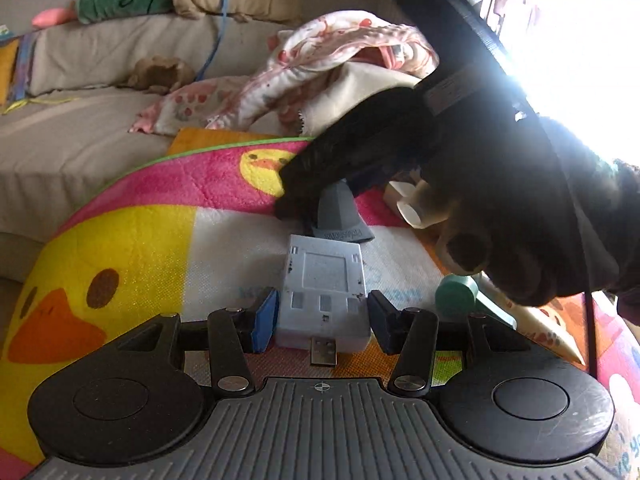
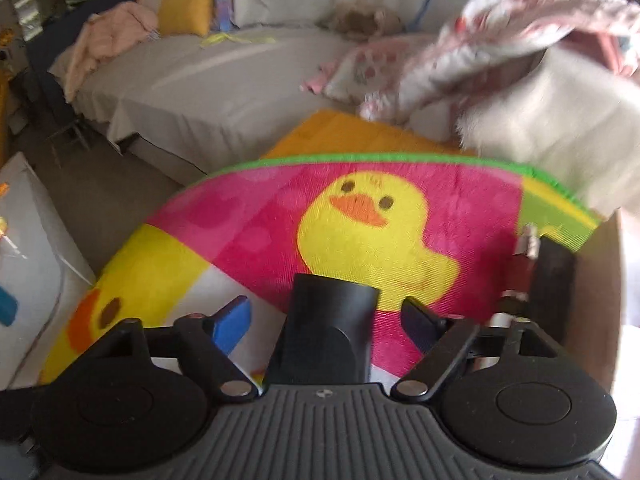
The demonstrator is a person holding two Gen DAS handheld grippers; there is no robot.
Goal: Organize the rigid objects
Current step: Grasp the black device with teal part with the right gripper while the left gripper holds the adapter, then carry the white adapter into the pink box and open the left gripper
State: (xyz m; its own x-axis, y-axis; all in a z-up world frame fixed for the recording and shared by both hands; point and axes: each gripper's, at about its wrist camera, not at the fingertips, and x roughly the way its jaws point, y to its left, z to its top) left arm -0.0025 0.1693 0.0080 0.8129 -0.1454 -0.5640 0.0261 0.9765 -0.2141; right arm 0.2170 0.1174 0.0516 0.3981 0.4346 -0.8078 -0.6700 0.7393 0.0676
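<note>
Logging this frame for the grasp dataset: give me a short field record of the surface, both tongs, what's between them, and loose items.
surface: duck-print mat
left tongs: closed on grey USB box, plug toward camera
right tongs: black object between pads, contact unclear
loose items: green cylinder right of the box
background: grey couch, floral blanket

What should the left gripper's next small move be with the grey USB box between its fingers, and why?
Probably lift it slightly. The left gripper has both pads against the grey USB box, which looks to rest on the duck mat with the right gripper's black object close behind.
</note>
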